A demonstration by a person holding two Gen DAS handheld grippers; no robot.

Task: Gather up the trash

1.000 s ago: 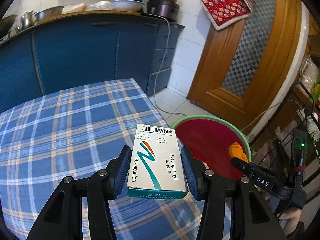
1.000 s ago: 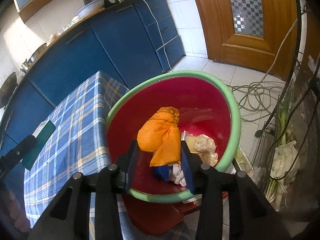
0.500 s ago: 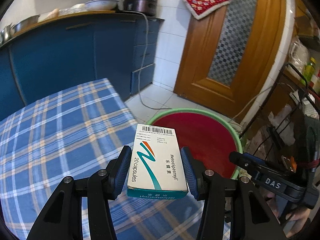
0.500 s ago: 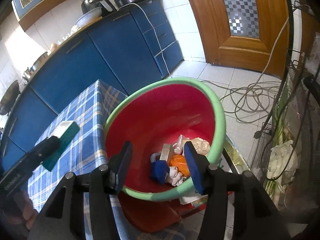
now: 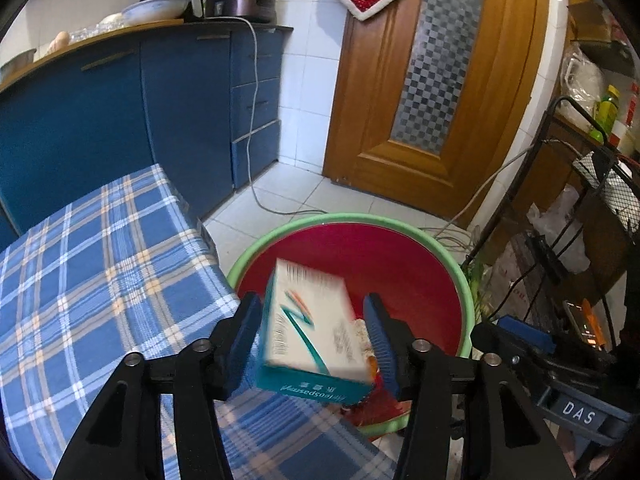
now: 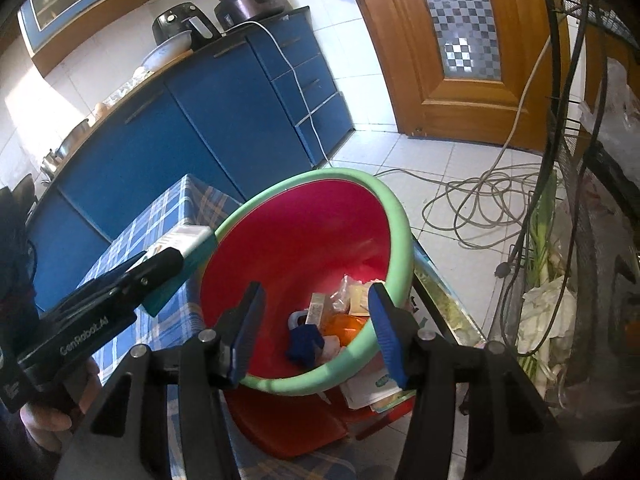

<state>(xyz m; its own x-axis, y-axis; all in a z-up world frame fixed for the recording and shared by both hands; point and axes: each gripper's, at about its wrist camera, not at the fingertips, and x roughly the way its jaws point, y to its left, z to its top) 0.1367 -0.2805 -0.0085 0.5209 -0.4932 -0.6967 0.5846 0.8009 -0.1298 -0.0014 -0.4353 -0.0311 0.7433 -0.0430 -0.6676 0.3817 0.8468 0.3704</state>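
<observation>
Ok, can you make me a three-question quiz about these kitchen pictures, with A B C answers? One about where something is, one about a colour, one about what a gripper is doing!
1. Where is the medicine box?
A. on the counter
B. between the left gripper's fingers, over the basin
C. on the floor

2. What colour is the rim of the basin?
A. green
B. yellow
C. black

3. What is the right gripper holding?
A. an orange bag
B. a cable
C. nothing

Answers: 1 B, the blurred box tilts between pads that have just been opening. 2 A, green rim around red inside. 3 C, its jaws stand open and empty above the trash.
</observation>
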